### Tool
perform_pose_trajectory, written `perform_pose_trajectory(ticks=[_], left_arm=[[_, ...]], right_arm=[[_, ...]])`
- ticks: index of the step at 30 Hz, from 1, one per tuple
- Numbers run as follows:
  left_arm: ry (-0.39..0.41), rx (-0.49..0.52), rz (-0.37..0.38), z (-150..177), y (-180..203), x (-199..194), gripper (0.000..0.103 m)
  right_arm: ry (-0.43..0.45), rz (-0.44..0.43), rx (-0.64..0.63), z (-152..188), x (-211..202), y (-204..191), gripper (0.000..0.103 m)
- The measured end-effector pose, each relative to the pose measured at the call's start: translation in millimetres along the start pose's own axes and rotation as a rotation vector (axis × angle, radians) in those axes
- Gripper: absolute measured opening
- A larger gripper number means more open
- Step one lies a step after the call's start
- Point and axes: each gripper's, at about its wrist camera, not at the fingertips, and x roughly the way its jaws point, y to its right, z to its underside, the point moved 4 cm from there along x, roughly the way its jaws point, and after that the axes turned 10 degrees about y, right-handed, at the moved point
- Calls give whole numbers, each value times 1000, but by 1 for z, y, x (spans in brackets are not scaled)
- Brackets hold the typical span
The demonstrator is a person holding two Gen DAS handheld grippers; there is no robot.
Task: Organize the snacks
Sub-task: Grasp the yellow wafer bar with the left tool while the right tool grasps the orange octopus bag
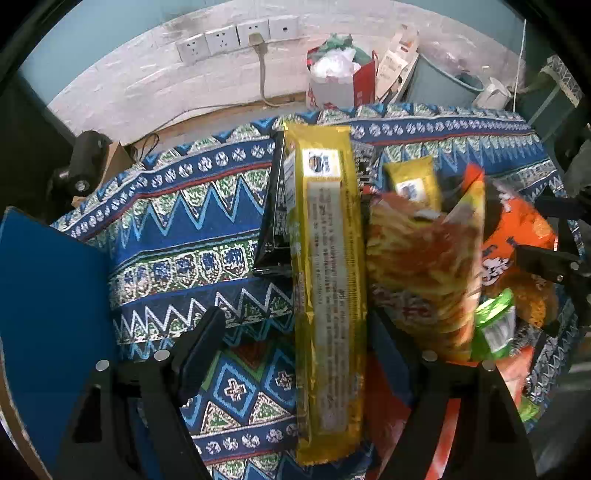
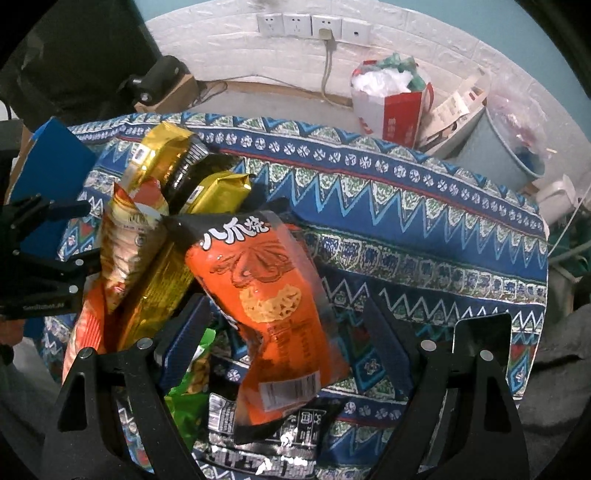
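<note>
Gold packet (image 1: 327, 295) lies lengthwise, pointing toward the wall.

Looking steeply down from each wrist, close over the snack pile (image 1: 406, 258) (image 2: 221, 277); sharing patterned cloth (image 1: 184, 229) (image 2: 424, 221) and wall sockets (image 1: 236, 37) (image 2: 314, 26).

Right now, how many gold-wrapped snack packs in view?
2. The long gold pack lies between the left gripper's open fingers. The short gold pack sits farther back in the pile, partly covered. Others may be buried under the pile.
</note>
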Motion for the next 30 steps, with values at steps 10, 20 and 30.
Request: perform_pose_trajectory(ticks=[10,20,30], left_arm=[[-25,19,45,8,3,15,38],[15,57,-11,13,6,-2,32],[92,20,-58,13,-12,-40,32]], right_arm=[[-57,-6,-22,6,28,-6,85],[-96,1,5,22,44,-7,59],[-27,79,21,14,18,-5,46]])
